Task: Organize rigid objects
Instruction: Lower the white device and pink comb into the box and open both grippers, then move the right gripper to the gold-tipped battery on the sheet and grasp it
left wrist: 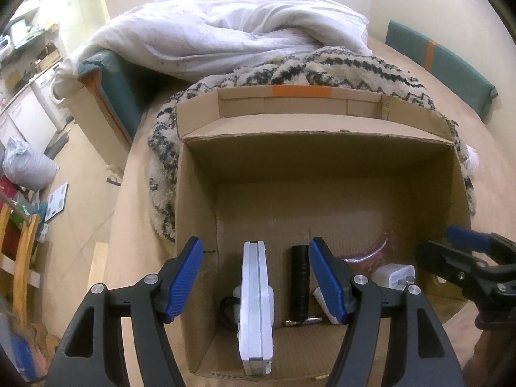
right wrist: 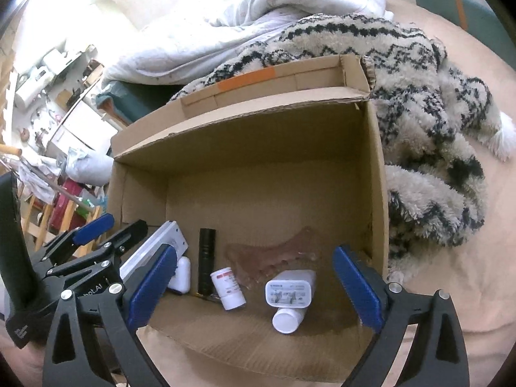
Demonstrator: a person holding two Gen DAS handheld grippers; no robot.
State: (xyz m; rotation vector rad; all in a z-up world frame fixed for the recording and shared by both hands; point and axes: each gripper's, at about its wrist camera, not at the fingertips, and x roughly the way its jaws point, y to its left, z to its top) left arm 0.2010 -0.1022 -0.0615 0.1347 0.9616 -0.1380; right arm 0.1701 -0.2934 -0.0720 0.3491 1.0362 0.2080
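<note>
One gripper arm (right wrist: pixel 88 285) — lettering "not AI".

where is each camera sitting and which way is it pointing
Left wrist: on the left tool, angled down into the cardboard box; the open right tool enters at right.
Right wrist: on the open right tool, angled down into the box; the left tool shows at left.
Shared: box, black flashlight, white charger.

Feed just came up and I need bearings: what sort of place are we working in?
Probably a lived-in home, a bed-sitting room. A rumpled white duvet and a shaggy patterned blanket lie behind the cardboard box, with a washing machine at far left.
</note>
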